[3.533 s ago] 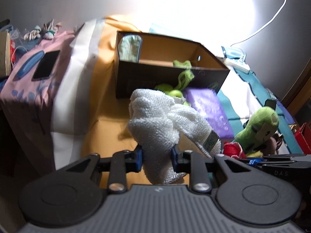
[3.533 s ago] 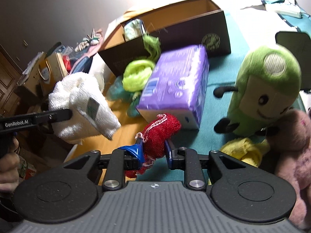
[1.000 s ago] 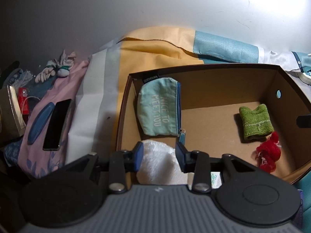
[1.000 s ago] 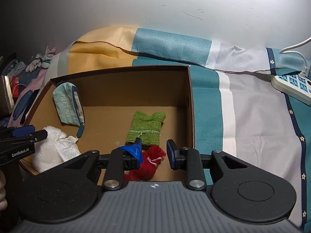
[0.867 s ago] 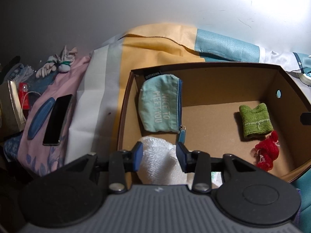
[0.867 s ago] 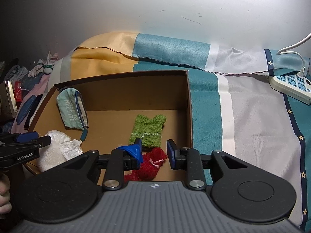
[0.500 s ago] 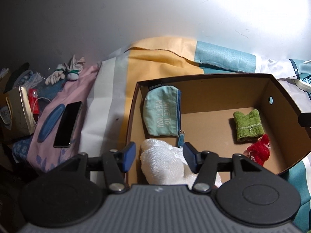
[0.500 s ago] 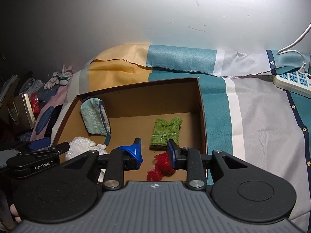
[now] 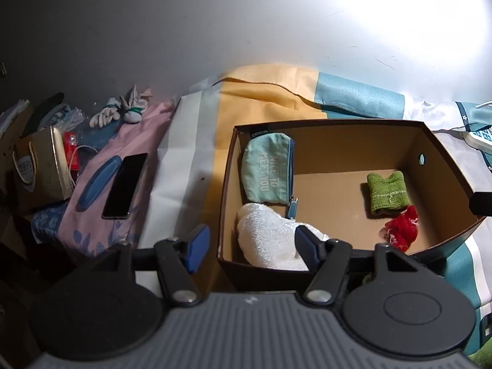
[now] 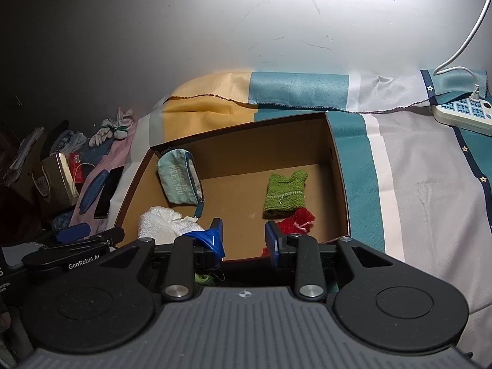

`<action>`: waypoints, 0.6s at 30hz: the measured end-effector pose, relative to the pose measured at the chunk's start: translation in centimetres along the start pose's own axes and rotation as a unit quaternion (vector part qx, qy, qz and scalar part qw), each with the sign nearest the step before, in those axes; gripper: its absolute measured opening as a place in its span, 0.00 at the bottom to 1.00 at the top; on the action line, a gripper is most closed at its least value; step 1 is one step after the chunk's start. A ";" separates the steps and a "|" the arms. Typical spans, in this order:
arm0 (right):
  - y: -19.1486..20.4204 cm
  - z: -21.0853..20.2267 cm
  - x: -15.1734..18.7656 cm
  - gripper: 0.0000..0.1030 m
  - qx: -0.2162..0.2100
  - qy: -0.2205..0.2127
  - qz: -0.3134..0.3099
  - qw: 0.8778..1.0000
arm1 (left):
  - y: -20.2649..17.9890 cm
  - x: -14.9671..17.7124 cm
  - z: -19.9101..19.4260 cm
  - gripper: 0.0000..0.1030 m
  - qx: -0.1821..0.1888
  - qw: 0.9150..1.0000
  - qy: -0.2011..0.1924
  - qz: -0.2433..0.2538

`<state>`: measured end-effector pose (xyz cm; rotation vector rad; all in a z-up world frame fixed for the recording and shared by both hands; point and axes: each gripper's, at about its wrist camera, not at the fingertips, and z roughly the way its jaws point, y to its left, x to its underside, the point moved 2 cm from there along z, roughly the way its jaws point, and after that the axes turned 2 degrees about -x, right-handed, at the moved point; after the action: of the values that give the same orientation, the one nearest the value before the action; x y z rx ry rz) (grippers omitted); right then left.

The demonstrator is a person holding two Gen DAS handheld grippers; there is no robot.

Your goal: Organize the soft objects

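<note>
**Soft things are in the box and my tongs are empty**

I hold one pair of tongs in each hand. My left tongs (image 9: 249,249) are wide open. They have just been opening more. Nothing is between the two blue tips now. They hang over the near wall of the brown box (image 9: 338,138).

The white towel (image 9: 270,240) lies in the box, in the near left corner. One blue tip is in front of it in my left view, but I cannot tell if it touches the towel.

My right tongs (image 10: 244,236) are open a little, and they have just been opening too. They hold nothing. I look through the gap and see the bare floor of the box.

The red fluffy thing (image 10: 296,220) lies in the box near the right wall. It touches the bottom edge of the green knit cloth (image 10: 284,195). The green cloth lies flat on the box floor.

A light blue pouch (image 9: 269,172) with words on it leans on the left wall of the box, just behind the towel.

The box sits on a striped bed sheet (image 10: 415,184). A dark phone (image 9: 124,181) lies on pink cloth to the left, well apart from the box. A white power strip (image 10: 461,117) lies far to the right.
</note>
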<state>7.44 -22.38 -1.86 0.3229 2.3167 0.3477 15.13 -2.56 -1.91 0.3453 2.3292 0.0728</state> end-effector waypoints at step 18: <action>1.2 -3.3 4.6 0.13 -0.031 -0.015 0.001 0.999 | 0.6 4.2 -3.9 0.65 -0.001 1.000 0.011 -0.008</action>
<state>2.06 -20.19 -2.23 0.2973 2.2721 0.4123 9.69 -0.69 -1.98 0.3257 2.3533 0.0706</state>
